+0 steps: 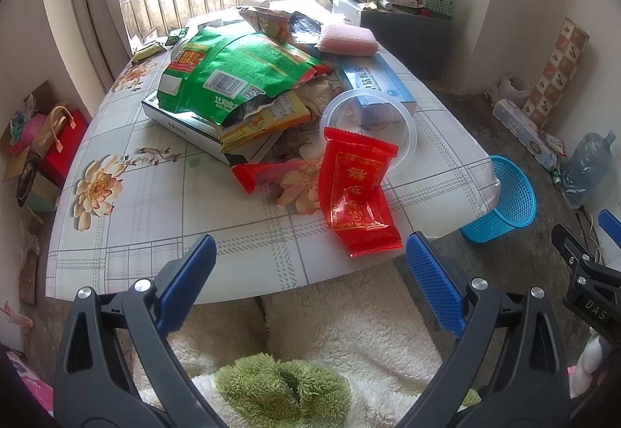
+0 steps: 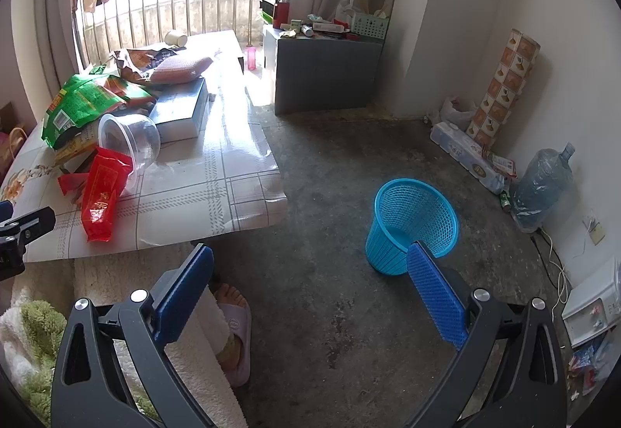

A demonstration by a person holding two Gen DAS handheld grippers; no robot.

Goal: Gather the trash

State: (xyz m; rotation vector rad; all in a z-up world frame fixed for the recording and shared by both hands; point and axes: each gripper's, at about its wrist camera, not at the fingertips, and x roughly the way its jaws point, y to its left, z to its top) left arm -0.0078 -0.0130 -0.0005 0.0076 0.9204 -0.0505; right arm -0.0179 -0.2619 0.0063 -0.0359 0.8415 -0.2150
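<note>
A low table (image 1: 163,218) with a flowered cloth holds a pile of trash. A red wrapper (image 1: 357,195) lies nearest me at the front edge, with a second red wrapper (image 1: 264,171) to its left. Behind them are a clear plastic cup (image 1: 372,117) on its side, a big green snack bag (image 1: 233,74) and a yellow packet (image 1: 268,121). A blue mesh bin (image 2: 411,222) stands on the floor right of the table. My left gripper (image 1: 310,253) is open and empty just short of the table's front edge. My right gripper (image 2: 310,265) is open and empty above the floor, near the bin.
Flat boxes (image 1: 372,78) and a pink sponge (image 1: 345,37) lie further back on the table. A grey cabinet (image 2: 326,74) stands by the window. Toilet rolls (image 2: 465,152) and a water jug (image 2: 543,183) line the right wall. The person's lap and slippered foot (image 2: 233,331) are below.
</note>
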